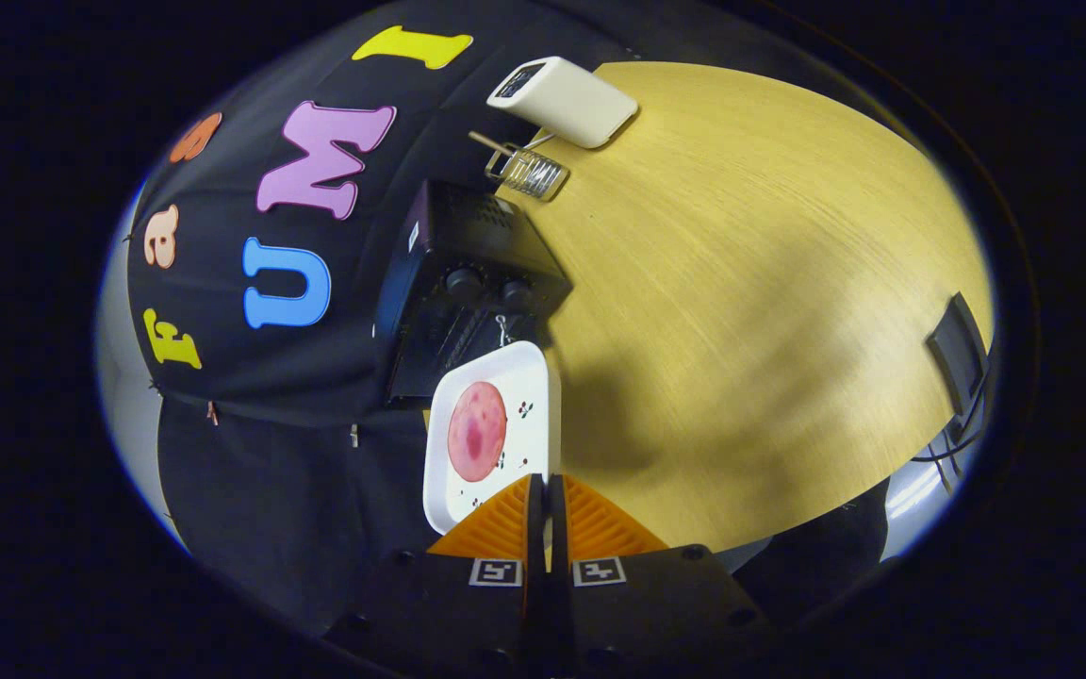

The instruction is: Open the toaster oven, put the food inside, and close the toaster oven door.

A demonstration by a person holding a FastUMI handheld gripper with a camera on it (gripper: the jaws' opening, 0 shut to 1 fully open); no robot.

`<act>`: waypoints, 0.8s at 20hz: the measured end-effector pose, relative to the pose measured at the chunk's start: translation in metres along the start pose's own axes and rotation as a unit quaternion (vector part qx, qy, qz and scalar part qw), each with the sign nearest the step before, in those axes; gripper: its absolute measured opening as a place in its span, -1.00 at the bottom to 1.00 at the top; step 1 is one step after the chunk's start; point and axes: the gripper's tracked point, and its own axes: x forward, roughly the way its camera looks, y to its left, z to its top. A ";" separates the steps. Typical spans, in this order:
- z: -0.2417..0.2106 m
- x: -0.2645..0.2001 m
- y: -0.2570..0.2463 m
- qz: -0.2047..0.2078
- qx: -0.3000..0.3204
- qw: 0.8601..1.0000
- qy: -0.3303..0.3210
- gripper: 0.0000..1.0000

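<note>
My hand-held gripper [548,500] is clamped narrow on the near edge of a white square plate [529,377], both fingers pressing on its rim; the plate is tipped up on its side, lifted clear of the worktop [741,283]; a round pink slice of food [477,431] lies flat on the plate's face, small dark sprig prints around it; just beyond the plate's far edge sits the black toaster oven [468,273], two round knobs [463,280] on its front facing me; I cannot tell from here whether its door is open or shut; the toaster oven stands at the edge of the pale wood worktop, against the black cloth wall; past the toaster oven lies a small wire rack [529,172] with a handle; further past that a cream rectangular box [564,102] lies flat; well apart from the toaster oven, at the worktop's opposite edge, a dark panel [958,354] with cables [953,443] trailing off it.
</note>
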 end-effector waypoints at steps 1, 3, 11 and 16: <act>-0.004 0.009 0.007 0.002 -0.004 1.000 0.004 -0.90; -0.015 0.021 0.017 0.001 -0.013 1.000 0.013 -0.90; -0.023 0.099 0.063 -0.007 -0.028 1.000 -0.003 -0.90; -0.016 0.150 0.073 -0.019 -0.028 0.999 -0.033 -0.90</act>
